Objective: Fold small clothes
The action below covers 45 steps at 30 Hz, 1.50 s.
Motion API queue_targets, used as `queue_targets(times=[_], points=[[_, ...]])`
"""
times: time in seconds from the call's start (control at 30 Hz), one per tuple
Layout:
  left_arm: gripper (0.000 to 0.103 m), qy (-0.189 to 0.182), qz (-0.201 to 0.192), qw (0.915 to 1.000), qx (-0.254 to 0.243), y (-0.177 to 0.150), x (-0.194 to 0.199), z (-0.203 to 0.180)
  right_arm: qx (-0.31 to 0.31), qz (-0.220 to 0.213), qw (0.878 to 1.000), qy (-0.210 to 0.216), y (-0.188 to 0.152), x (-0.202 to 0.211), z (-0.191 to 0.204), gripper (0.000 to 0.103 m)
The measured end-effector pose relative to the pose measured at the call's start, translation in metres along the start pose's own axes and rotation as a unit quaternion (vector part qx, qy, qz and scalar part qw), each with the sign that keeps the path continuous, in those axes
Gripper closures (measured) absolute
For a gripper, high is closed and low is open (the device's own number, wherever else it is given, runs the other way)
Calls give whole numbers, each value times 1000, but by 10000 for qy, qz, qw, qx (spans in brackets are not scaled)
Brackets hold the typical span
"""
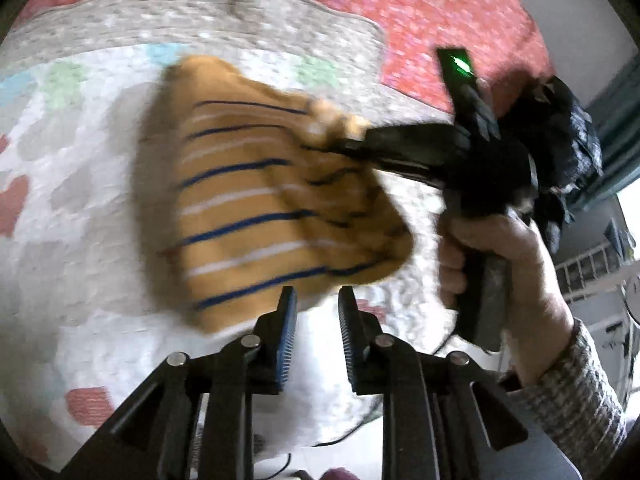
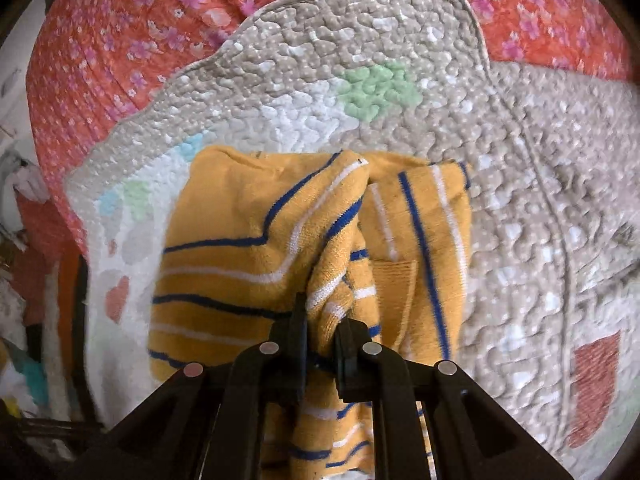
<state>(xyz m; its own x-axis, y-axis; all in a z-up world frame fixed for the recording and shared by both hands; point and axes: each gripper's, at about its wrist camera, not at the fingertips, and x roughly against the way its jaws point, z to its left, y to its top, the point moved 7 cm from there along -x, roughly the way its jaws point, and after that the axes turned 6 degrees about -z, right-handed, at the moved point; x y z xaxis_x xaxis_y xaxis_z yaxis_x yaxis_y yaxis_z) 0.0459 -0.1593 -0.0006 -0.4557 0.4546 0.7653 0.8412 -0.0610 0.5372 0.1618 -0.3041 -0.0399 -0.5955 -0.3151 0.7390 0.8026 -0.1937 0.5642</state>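
Two grippers are sharing the work here, and only one of them is gripping anything. Your right gripper (image 2: 322,336) is pinching a bunched ridge of the striped orange garment (image 2: 256,256) between its fingers, with the knit squeezed up through the narrow gap; from the left wrist view you are seeing that same gripper (image 1: 348,146) reaching in from the right and biting the garment's right edge. That hold is probably lifting one side so it can be carried over the rest as a fold.

Your left gripper (image 1: 317,312) is hanging just near of the garment (image 1: 272,200) with its fingers spread and nothing between the blue pads (image 1: 287,332); it is likely waiting to pin or take the near edge.

Most of the garment is lying on the quilted mat (image 2: 540,200), toward its left part, while the pinched portion is rising off it and draping down by the right gripper. The mat itself is resting on the red floral bedspread (image 2: 120,40), giving you a flat, pale working surface.

Blur in the left view is making the garment's far outline hard to judge.
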Motion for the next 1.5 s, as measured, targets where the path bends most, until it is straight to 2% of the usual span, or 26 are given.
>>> queue_targets(times=[0.1, 0.13, 0.17, 0.27, 0.3, 0.33, 0.37, 0.43, 0.53, 0.63, 0.73, 0.8, 0.9, 1.0, 1.07, 1.17, 1.23, 1.33, 1.5], points=[[82, 273, -37, 9992, 280, -3, 6, 28, -32, -89, 9999, -61, -1, 3, -6, 91], [82, 340, -41, 9988, 350, -3, 5, 35, -69, -157, 9998, -56, -2, 7, -8, 87], [82, 393, -43, 9985, 377, -4, 7, 40, -84, -255, 9996, -92, -2, 12, -9, 83], [82, 526, -90, 9977, 407, 4, 3, 49, -131, -594, 9981, -131, -11, 34, -17, 81], [82, 552, -121, 9975, 427, 7, 2, 51, -192, -683, 9975, -31, -16, 41, -18, 80], [81, 581, -152, 9972, 455, 10, 1, 52, -270, -759, 9966, 181, -21, 48, -18, 75], [79, 601, -174, 9969, 483, 13, -1, 53, -335, -790, 9954, 422, -27, 51, -16, 64], [76, 639, -190, 9966, 494, 19, -9, 53, -385, -787, 9937, 696, -37, 53, -13, 50], [74, 836, -122, 9960, 290, 22, -26, 46, -291, -697, 9939, 798, -53, 43, -9, 49], [74, 1109, 16, 9938, 26, 19, -44, 40, -281, -553, 9934, 964, -69, 29, -11, 93], [73, 1195, 91, 9928, -80, 19, -55, 34, -605, -488, 9926, 928, -80, 25, -30, 94], [67, 1197, 93, 9926, -158, 18, -59, 28, -766, -499, 9913, 952, -79, 29, -40, 94], [59, 1232, 121, 9919, -299, 16, -67, 18, -691, -552, 9931, 776, -75, 36, -47, 95], [52, 1371, 139, 9891, -526, 11, -76, 11, -532, -417, 9966, 481, -79, 27, -51, 95], [43, 1408, 140, 9879, -636, 9, -79, 7, -472, -329, 9977, 356, -82, 20, -53, 95], [42, 1397, 201, 9870, -764, 6, -77, -1, -450, -285, 9983, 242, -83, 17, -56, 95], [42, 1152, 188, 9907, -696, 8, -67, -5, -383, -290, 9987, 138, -81, 20, -57, 96], [42, 1020, -21, 9930, -595, 17, -46, -2, -336, -380, 9987, -78, -80, 33, -63, 96], [42, 1138, -211, 9931, -168, 39, -30, 29, 55, -428, 9951, -885, -84, 46, -76, 96]])
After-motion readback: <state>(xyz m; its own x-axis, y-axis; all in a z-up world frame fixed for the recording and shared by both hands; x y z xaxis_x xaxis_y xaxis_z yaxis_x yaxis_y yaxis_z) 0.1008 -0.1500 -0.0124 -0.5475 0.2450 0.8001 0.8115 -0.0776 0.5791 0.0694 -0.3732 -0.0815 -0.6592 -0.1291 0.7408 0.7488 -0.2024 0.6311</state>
